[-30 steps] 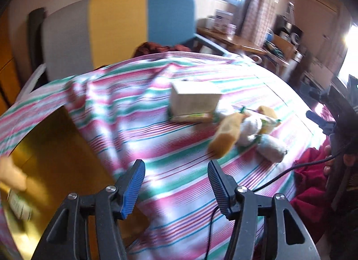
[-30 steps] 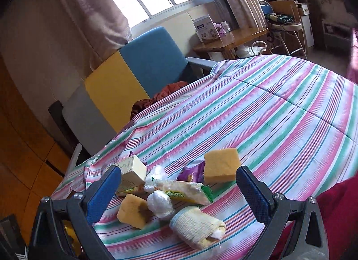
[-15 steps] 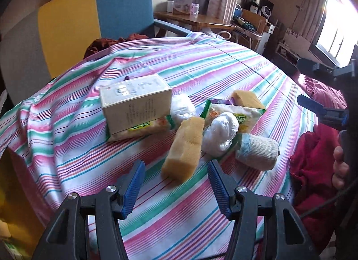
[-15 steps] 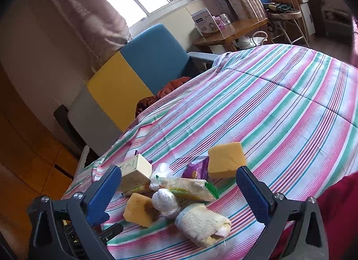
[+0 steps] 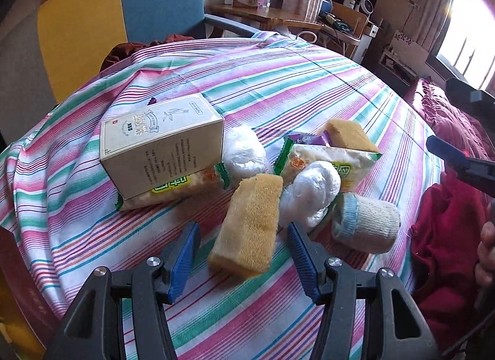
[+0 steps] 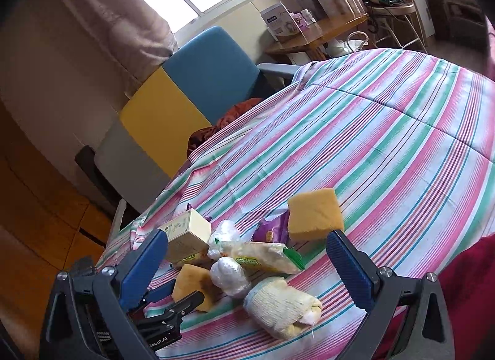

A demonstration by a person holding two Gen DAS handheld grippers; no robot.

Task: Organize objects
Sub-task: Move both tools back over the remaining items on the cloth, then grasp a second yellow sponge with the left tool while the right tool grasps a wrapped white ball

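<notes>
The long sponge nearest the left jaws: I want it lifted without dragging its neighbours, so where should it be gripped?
Grip the long sponge across its narrow width at the near end, straight ahead of the left gripper. That end sticks clear of the wrapped white bundle.

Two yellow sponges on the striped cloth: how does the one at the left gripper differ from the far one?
The near sponge lies between the open left gripper fingers, long side toward the camera; the far sponge sits behind the pile, outside both grippers. The near sponge rests on the striped cloth beside a plastic-wrapped bundle; the far sponge leans on a purple packet, tilted up. Both are yellow, porous blocks.
</notes>
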